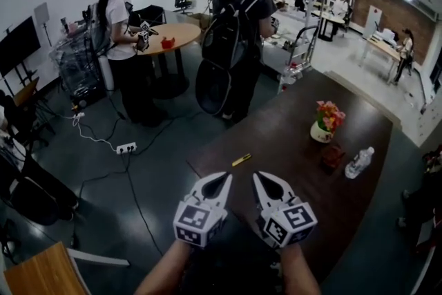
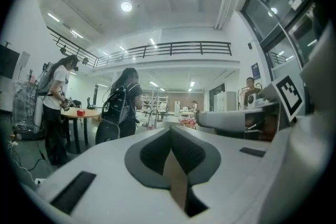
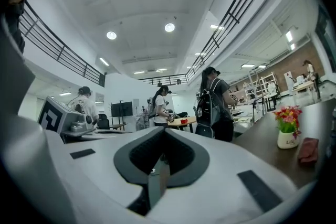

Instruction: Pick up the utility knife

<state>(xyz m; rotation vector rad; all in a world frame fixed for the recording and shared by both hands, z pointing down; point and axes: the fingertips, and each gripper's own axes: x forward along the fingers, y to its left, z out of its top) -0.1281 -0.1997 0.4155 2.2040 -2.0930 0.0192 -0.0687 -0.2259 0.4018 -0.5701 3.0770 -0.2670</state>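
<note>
The utility knife [image 1: 241, 159] is a small yellow bar lying on the near left corner of the dark brown table [image 1: 290, 141]. Both grippers are held side by side at the bottom of the head view, short of the table edge and pointing toward it. My left gripper [image 1: 226, 177] is shut with nothing between its jaws, and its tip sits just below the knife. My right gripper [image 1: 258, 176] is also shut and empty, a little right of the knife. In both gripper views the jaws [image 2: 170, 131] [image 3: 164, 131] meet at a point, and the knife is hidden from them.
On the table stand a vase of flowers [image 1: 322, 128], a dark red object [image 1: 332, 155] and a water bottle [image 1: 359, 162]. A person with a backpack [image 1: 235, 38] stands at the table's far corner. Another person [image 1: 124, 38] is by a round table [image 1: 173, 38]. A power strip [image 1: 126, 147] and cables lie on the floor.
</note>
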